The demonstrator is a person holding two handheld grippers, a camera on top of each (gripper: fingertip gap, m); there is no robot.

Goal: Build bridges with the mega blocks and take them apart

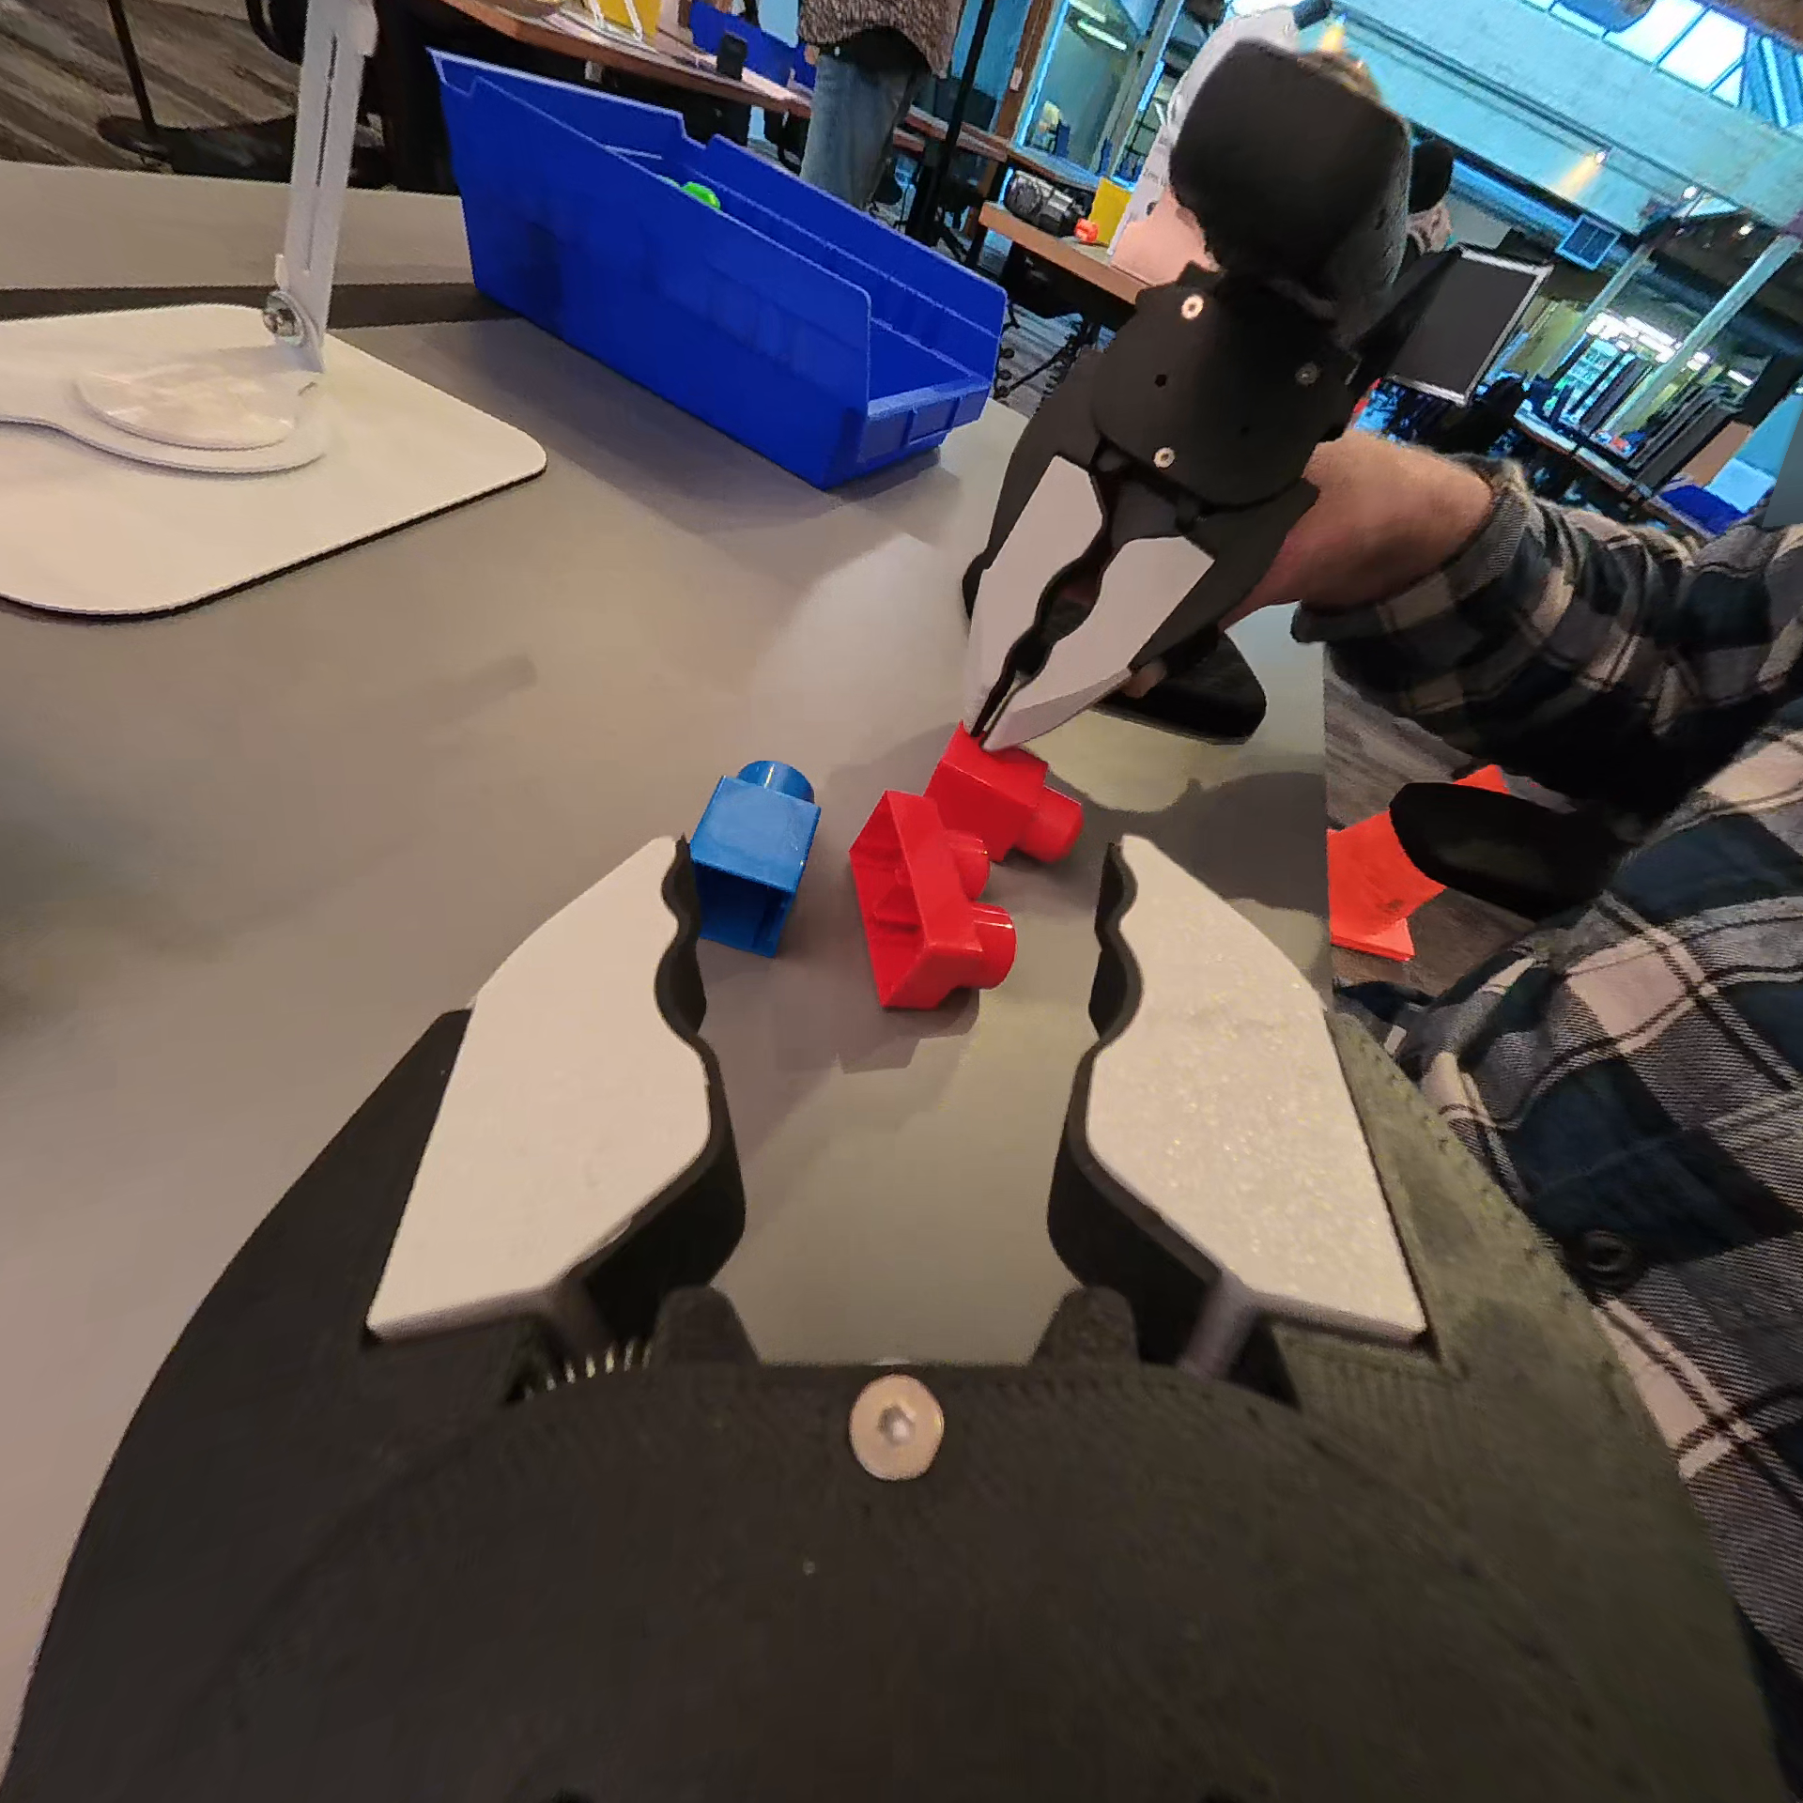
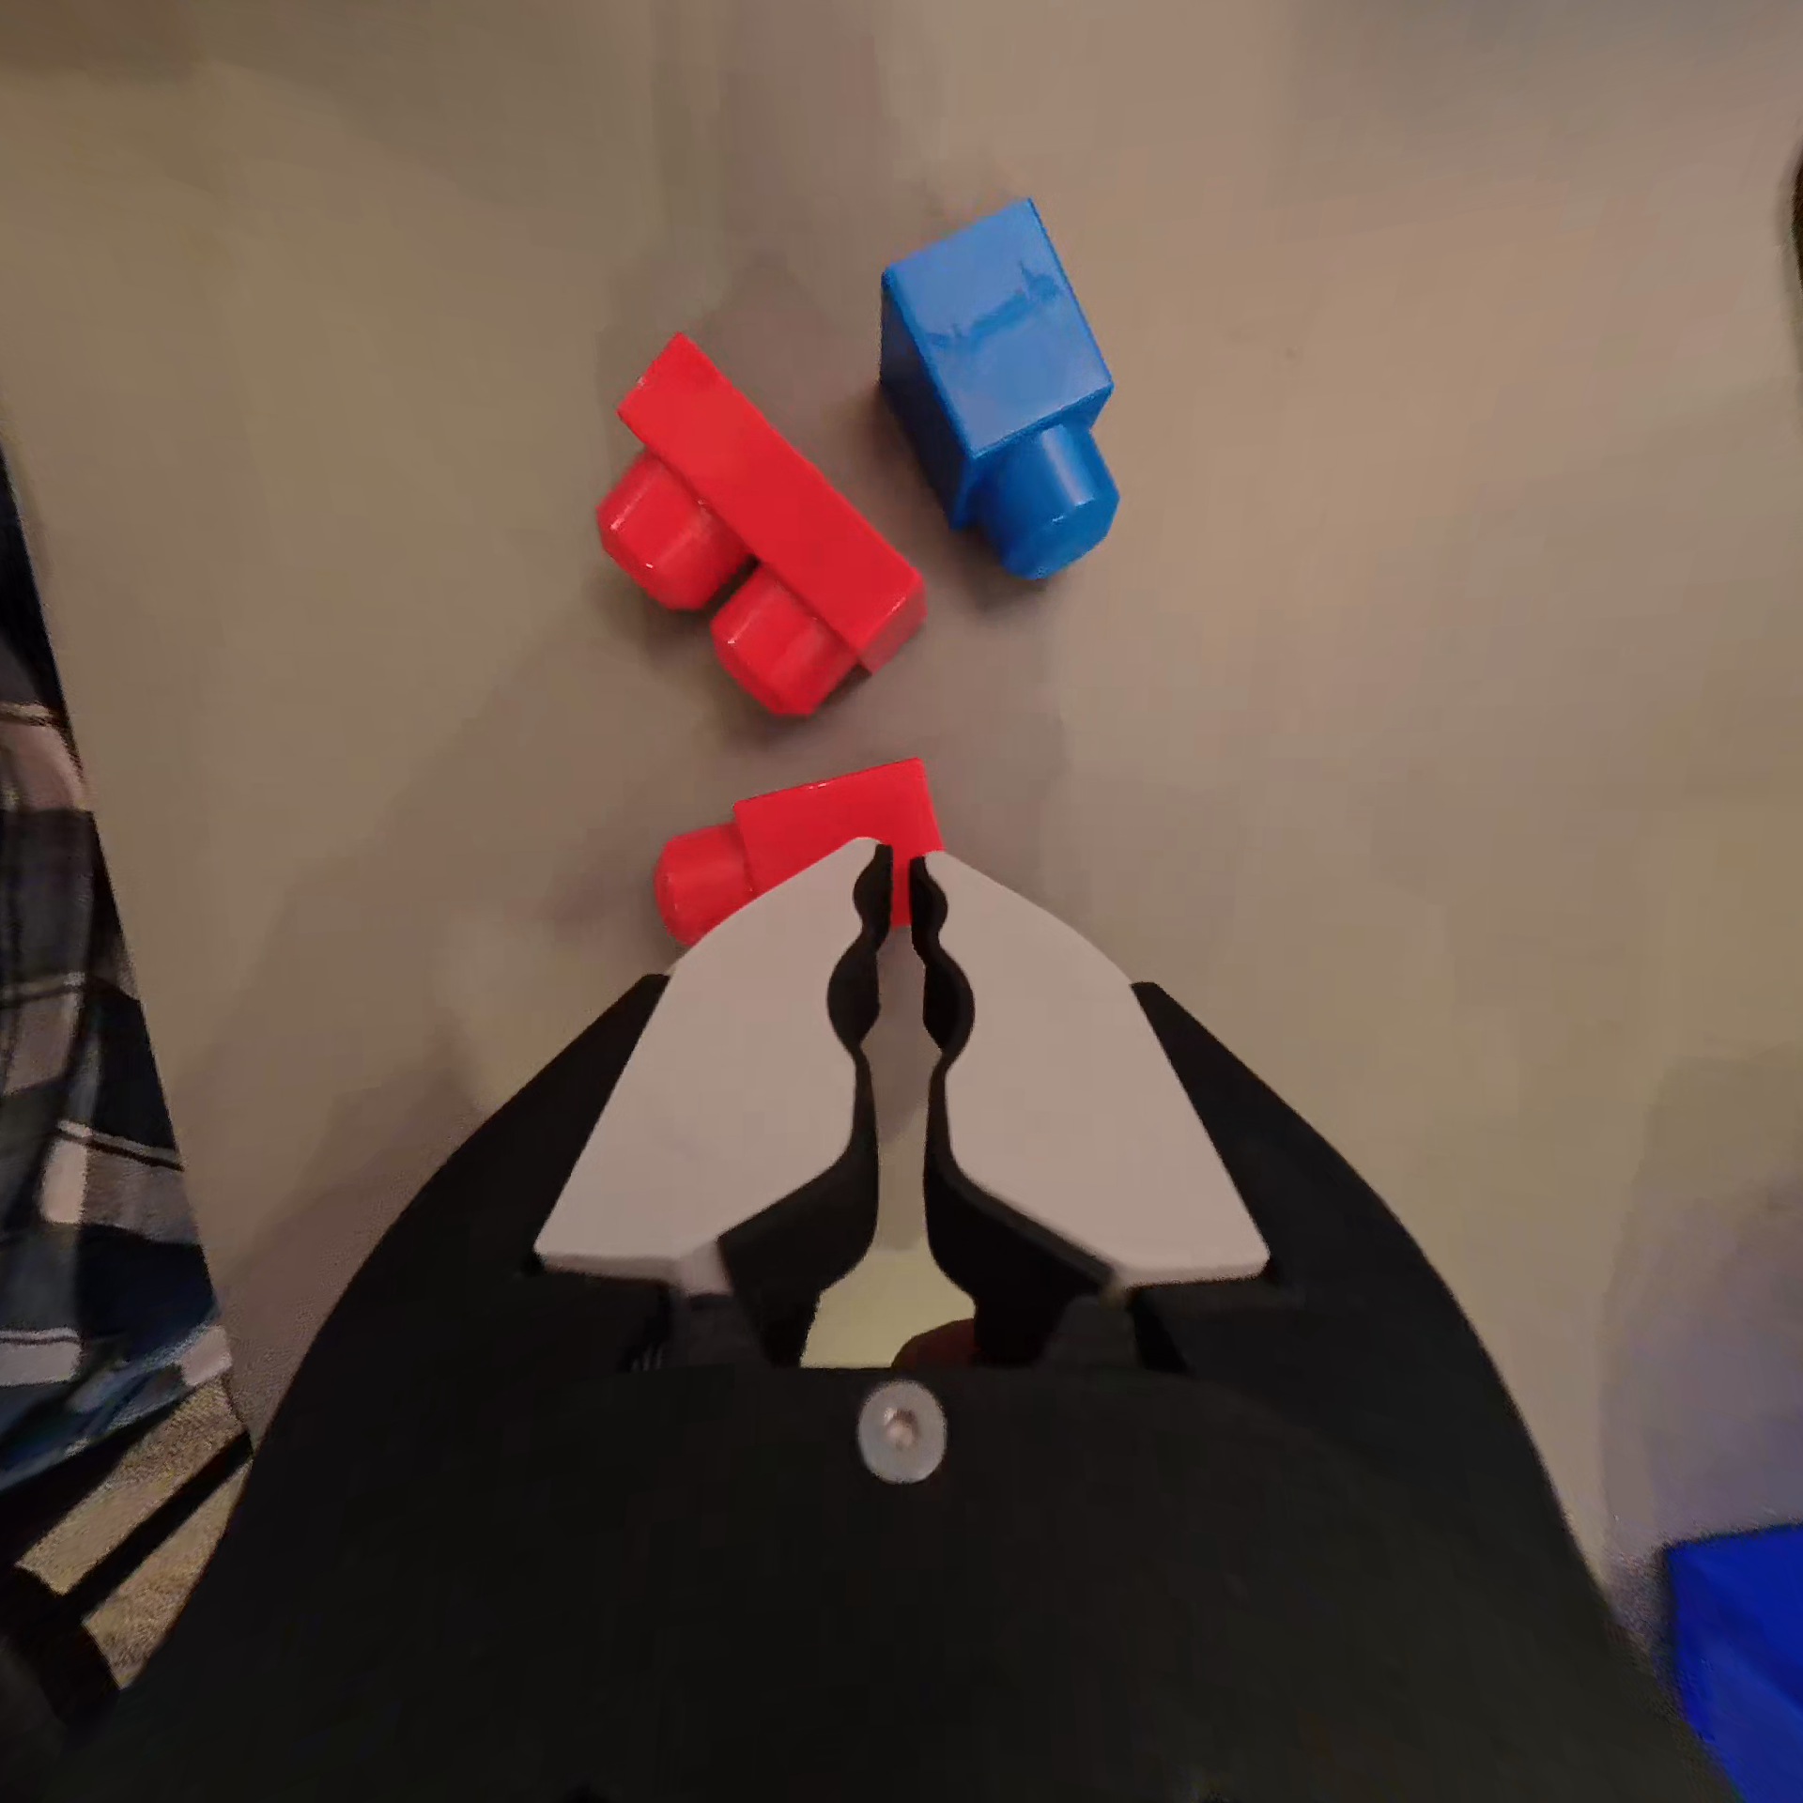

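Three blocks lie on their sides on the grey table [image 1: 390, 781]. They are a blue one-stud block [image 1: 756, 863], a red two-stud block [image 1: 927, 912] and a red one-stud block [image 1: 1005, 800]. My left gripper [image 1: 896, 854] is open wide and empty, low over the table just short of the blue and two-stud blocks. My right gripper [image 2: 900, 859] comes down from above and is shut on the thin wall of the red one-stud block [image 2: 829, 820], which rests on the table. The right gripper [image 1: 990, 732] also shows in the left wrist view. The right wrist view also shows the two-stud block [image 2: 771, 517] and the blue block [image 2: 995, 380].
A blue bin [image 1: 722, 293] stands at the back of the table, with a white stand on a white mat [image 1: 195, 439] to its left. A person's plaid sleeve [image 1: 1610, 634] reaches in from the right. The table edge runs close on the right, with an orange object [image 1: 1376, 888] below it. Spacing between my two grippers at the tips: around 15 cm.
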